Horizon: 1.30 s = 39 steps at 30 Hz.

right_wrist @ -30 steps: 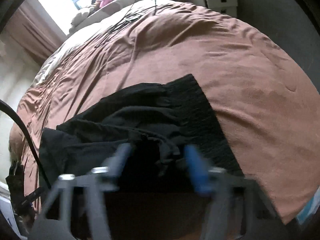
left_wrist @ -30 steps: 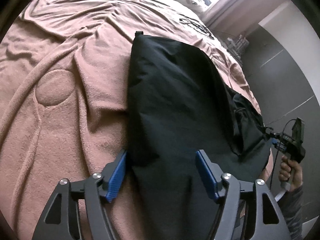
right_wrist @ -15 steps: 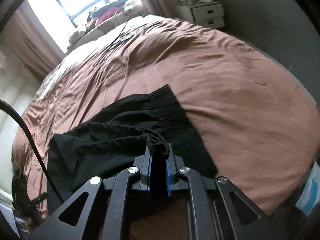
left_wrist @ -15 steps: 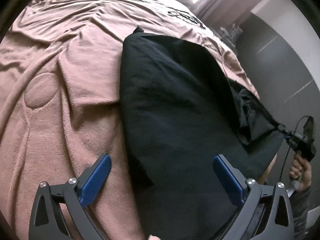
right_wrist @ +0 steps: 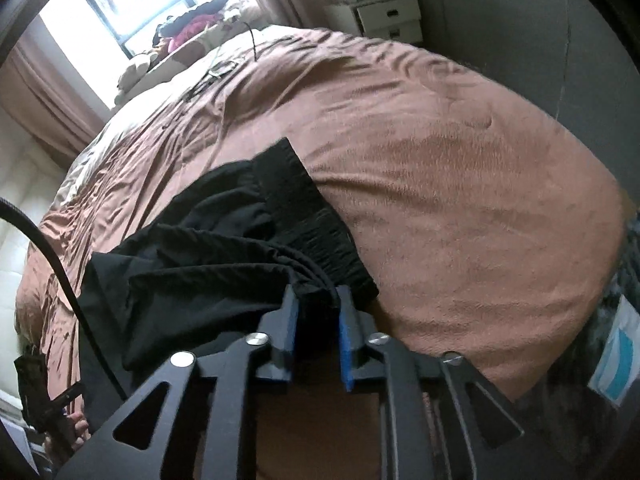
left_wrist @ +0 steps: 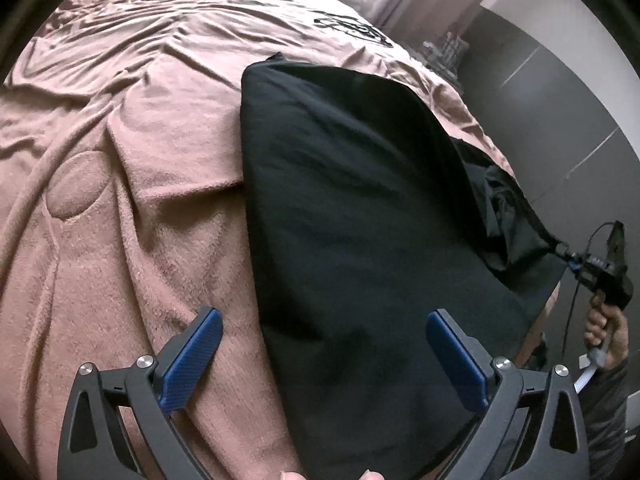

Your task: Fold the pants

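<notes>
Black pants [left_wrist: 352, 208] lie on a brown bed cover [left_wrist: 120, 240], folded lengthwise, legs running away from the left wrist camera. My left gripper [left_wrist: 324, 360] is open, its blue pads straddling the near end of the pants without holding them. In the right wrist view my right gripper [right_wrist: 316, 312] is shut on a bunched fold of the pants [right_wrist: 224, 248] near the ribbed waistband [right_wrist: 308, 216], pulling the fabric taut. The right gripper also shows in the left wrist view [left_wrist: 576, 262], at the bed's right edge.
The bed cover [right_wrist: 460, 200] is wrinkled and spreads wide around the pants. A white drawer unit [right_wrist: 384, 20] stands beyond the bed by a grey wall. Clothes pile up at the window [right_wrist: 192, 28]. A dark cable [right_wrist: 224, 68] lies on the far bed.
My right gripper went from open to shut on the bunched pants fabric and has drawn it back. My left gripper opened wider and pulled back slightly along the pants.
</notes>
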Tool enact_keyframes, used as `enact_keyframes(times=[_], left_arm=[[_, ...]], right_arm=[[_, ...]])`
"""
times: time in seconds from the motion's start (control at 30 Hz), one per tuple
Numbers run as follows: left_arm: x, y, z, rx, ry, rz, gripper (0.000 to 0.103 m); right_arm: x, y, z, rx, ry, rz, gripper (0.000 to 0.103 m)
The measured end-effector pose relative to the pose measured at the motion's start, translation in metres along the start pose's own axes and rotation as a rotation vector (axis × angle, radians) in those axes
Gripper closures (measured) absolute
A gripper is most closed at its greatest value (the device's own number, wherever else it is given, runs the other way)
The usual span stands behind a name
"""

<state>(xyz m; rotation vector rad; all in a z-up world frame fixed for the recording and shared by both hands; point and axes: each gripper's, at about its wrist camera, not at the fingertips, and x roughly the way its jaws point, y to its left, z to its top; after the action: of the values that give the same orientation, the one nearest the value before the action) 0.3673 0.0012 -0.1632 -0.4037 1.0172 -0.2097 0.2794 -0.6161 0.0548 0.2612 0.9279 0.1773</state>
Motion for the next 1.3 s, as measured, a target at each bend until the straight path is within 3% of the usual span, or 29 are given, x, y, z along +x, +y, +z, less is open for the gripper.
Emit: enact_keyframes(times=[0.07,0.1,0.13,0.3,0.6,0.73,0.9,1.07,1.17,1.3], left_arm=[[0.0,0.001,0.0,-0.002,-0.006,-0.002,0.0],[-0.001,0.002,-0.001,-0.008,-0.008,-0.005,0.001],[-0.001,0.003,-0.001,-0.012,-0.011,-0.01,0.001],[-0.003,0.008,-0.005,-0.026,-0.026,-0.04,0.001],[-0.005,0.007,-0.006,-0.053,-0.038,-0.031,0.002],[-0.009,0.01,-0.006,-0.065,-0.057,-0.007,0.022],[-0.015,0.024,0.0,-0.127,-0.072,-0.074,0.045],[-0.012,0.031,0.01,-0.158,-0.071,-0.105,0.054],[-0.009,0.035,0.018,-0.179,-0.071,-0.122,0.055],[0.0,0.043,0.031,-0.211,-0.06,-0.142,0.056]], right_arm=[[-0.013,0.004,0.004,-0.041,-0.041,-0.012,0.058],[-0.019,0.005,0.004,-0.058,-0.06,-0.013,0.042],[-0.028,0.009,0.007,-0.083,-0.088,-0.013,0.036],[-0.038,0.034,0.015,-0.203,-0.114,0.003,0.036],[0.008,0.096,0.037,-0.481,0.006,0.043,0.036],[0.032,0.116,0.05,-0.569,0.062,0.064,0.036],[0.069,0.137,0.062,-0.659,0.119,0.064,0.036],[0.099,0.153,0.071,-0.718,0.172,0.061,0.048],[0.115,0.165,0.072,-0.747,0.201,0.063,0.058],[0.125,0.171,0.074,-0.767,0.226,0.067,0.076]])
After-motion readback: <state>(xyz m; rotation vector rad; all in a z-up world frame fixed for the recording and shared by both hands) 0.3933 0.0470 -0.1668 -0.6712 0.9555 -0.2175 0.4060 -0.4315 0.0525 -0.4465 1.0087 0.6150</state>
